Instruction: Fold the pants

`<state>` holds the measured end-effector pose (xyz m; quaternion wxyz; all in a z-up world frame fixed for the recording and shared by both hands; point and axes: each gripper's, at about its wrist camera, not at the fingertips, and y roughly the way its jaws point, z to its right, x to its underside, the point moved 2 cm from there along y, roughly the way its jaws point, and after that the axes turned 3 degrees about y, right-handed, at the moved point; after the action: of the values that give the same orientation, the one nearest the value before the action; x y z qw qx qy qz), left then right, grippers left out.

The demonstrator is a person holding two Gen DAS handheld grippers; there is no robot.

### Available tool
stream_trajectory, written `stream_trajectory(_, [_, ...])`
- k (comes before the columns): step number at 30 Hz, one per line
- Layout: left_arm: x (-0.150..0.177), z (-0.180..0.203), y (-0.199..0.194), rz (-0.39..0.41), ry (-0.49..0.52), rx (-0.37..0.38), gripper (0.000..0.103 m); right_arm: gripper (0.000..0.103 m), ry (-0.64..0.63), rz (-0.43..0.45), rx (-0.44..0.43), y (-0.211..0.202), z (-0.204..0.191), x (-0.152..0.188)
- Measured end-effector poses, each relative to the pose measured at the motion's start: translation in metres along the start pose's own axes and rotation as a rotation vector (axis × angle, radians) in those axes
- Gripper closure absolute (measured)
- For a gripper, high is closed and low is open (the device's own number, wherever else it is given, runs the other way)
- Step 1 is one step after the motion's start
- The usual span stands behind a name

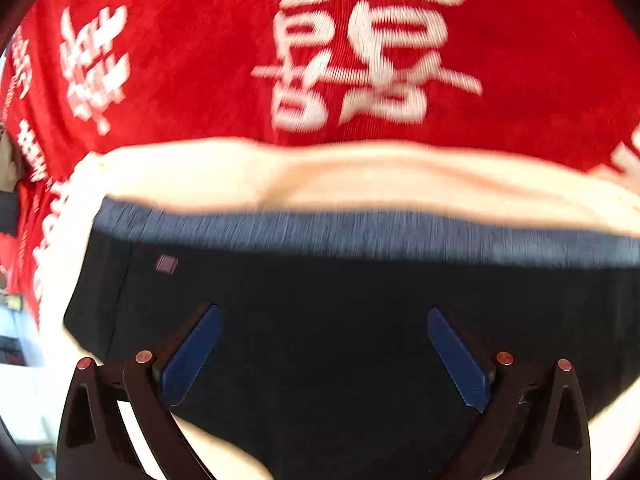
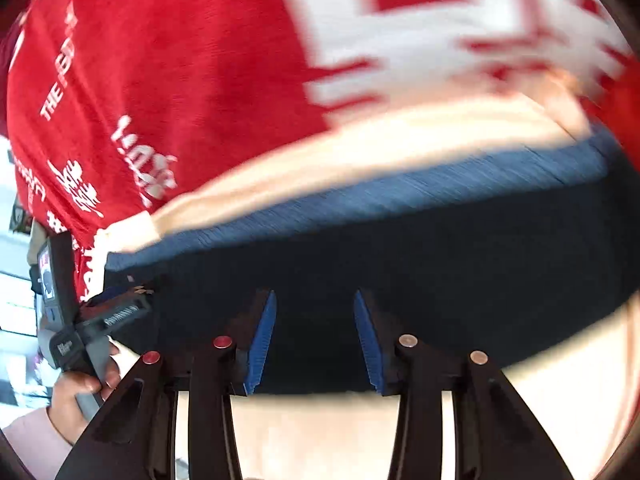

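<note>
Pants lie beneath both grippers' parted, empty jaws.

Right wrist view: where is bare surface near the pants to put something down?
A pale bare strip lies along the near edge of the dark pants, under the right gripper. A second pale band runs between the grey waistband and the red cloth. The left side is crowded: the left gripper and a hand.

one pants, two tongs — one red cloth.
</note>
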<state>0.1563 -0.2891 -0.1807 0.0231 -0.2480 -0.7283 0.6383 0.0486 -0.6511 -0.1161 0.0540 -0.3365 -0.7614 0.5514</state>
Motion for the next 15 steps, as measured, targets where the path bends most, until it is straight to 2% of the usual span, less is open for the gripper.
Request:
stream_trajectory(2, [-0.015,0.011,0.016,0.025,0.024,0.002,0.0,0.059,-0.017,-0.009,-0.001,0.041,-0.026,-0.015])
stream_trajectory(3, [-0.019,0.014,0.02,0.028,0.04,-0.007,0.0,0.059,-0.021,-0.017,0.011,0.046,-0.034,-0.009])
stream_trajectory(5, [-0.02,0.011,0.043,0.015,0.076,-0.023,0.0,0.061,-0.03,-0.059,0.085,0.079,-0.044,-0.013])
stream_trajectory(6, [-0.019,0.009,0.047,0.025,0.069,0.015,0.0,0.065,-0.043,-0.053,0.134,0.088,-0.044,-0.013])
stream_trajectory(7, [-0.017,0.003,0.047,0.036,0.049,0.06,0.0,0.07,-0.048,-0.019,0.156,0.086,-0.046,-0.013])
stream_trajectory(8, [-0.017,-0.006,0.048,0.019,0.033,0.088,0.0,0.07,-0.042,-0.003,0.196,0.082,-0.046,-0.013])
stream_trajectory(9, [-0.016,-0.017,0.047,0.003,0.026,0.1,0.0,0.068,-0.024,0.004,0.246,0.076,-0.045,-0.013])
stream_trajectory(10, [-0.014,-0.027,0.044,-0.013,0.026,0.098,0.0,0.064,0.02,0.0,0.233,0.067,-0.044,-0.009])
stream_trajectory(11, [-0.012,-0.038,0.039,-0.026,0.038,0.099,0.0,0.063,0.063,-0.023,0.131,0.06,-0.043,-0.003])
stream_trajectory(12, [-0.01,-0.048,0.034,-0.023,0.051,0.109,0.0,0.063,0.105,-0.076,-0.01,0.056,-0.046,0.008])
stream_trajectory(13, [-0.007,-0.061,0.028,-0.012,0.064,0.116,0.0,0.061,0.129,-0.126,-0.103,0.052,-0.052,0.022])
stream_trajectory(15, [0.001,-0.094,0.017,0.007,0.092,0.112,0.0,0.059,0.161,-0.204,-0.228,0.049,-0.066,0.055])
